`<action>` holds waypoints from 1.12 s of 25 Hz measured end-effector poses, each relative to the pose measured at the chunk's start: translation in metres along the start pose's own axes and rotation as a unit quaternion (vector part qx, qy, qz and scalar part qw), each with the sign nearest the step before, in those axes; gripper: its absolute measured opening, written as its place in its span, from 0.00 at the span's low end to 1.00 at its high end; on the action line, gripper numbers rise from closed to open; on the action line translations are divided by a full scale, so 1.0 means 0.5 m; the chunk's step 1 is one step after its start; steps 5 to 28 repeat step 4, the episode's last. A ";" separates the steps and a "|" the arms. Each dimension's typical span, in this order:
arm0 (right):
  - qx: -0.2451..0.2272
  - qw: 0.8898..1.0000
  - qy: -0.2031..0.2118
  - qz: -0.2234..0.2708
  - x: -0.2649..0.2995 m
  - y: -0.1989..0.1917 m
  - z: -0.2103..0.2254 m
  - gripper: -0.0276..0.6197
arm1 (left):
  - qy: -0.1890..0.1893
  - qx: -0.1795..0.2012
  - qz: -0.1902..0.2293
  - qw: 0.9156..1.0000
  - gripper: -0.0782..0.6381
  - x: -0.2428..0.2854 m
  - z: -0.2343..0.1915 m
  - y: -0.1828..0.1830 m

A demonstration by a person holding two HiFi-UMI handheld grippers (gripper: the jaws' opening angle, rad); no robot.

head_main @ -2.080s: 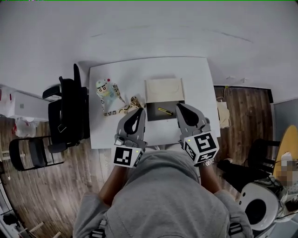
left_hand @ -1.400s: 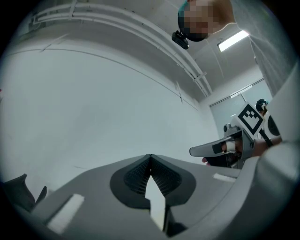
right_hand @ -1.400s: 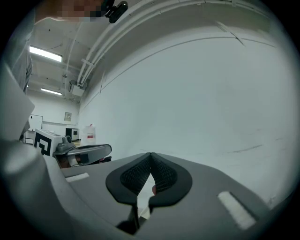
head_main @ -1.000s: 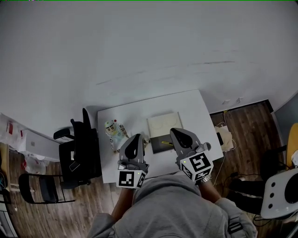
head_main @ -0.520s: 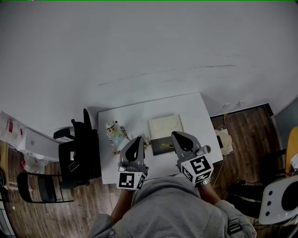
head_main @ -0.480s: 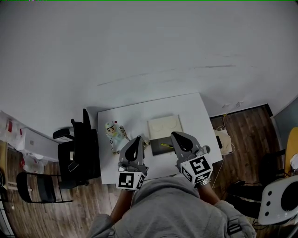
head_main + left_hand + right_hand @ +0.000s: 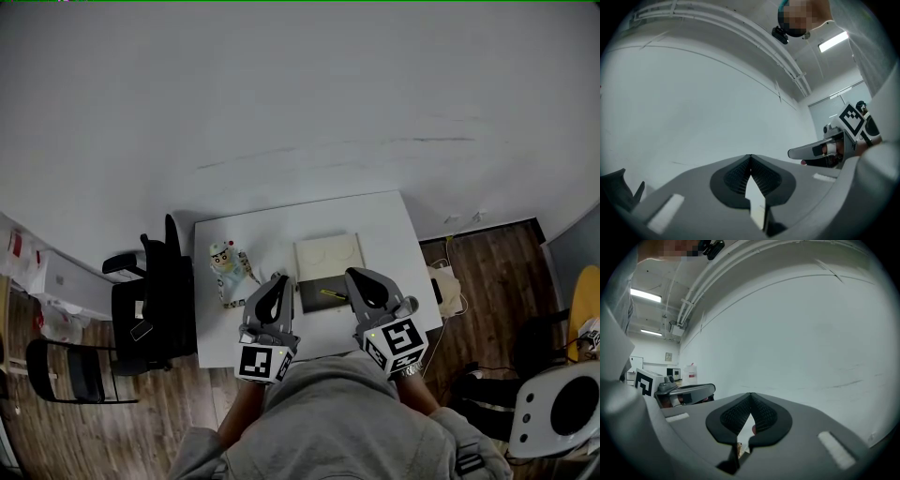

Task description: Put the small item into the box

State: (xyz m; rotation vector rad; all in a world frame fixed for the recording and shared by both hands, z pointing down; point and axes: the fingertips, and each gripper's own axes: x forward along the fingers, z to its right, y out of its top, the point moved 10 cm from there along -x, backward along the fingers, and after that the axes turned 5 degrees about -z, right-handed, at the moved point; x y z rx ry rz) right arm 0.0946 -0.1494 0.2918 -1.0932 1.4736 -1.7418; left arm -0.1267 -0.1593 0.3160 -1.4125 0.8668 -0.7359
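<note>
In the head view an open box (image 7: 317, 302) with a dark inside lies mid-table, its cream lid (image 7: 327, 254) folded back toward the wall. A small yellow item (image 7: 330, 294) rests inside the dark part. My left gripper (image 7: 275, 284) is held over the table's near edge, left of the box, jaws shut and empty. My right gripper (image 7: 360, 278) is held at the box's right front corner, also shut and empty. Both gripper views look up at the white wall: the left gripper (image 7: 750, 157) and the right gripper (image 7: 751, 394) show pads pressed together at the tips.
A small toy figure (image 7: 225, 262) with a patterned strap lies on the white table (image 7: 384, 230) at the left. A black office chair (image 7: 150, 300) stands left of the table, a folding chair (image 7: 56, 370) further left. A bag (image 7: 448, 291) and a white stool (image 7: 553, 417) are at the right.
The head view has tilted up, so more wall shows and the table looks smaller. Both grippers have stayed shut and side by side at the table's near edge.
</note>
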 end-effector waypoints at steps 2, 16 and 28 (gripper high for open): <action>0.001 1.000 0.001 0.004 0.000 0.000 -0.001 0.07 | 0.002 0.002 0.002 1.000 0.11 -0.001 -0.001 0.002; 0.002 1.000 0.002 0.009 -0.002 0.000 -0.002 0.07 | 0.005 0.002 0.004 1.000 0.11 -0.002 -0.001 0.003; 0.002 1.000 0.002 0.009 -0.002 0.000 -0.002 0.07 | 0.005 0.002 0.004 1.000 0.11 -0.002 -0.001 0.003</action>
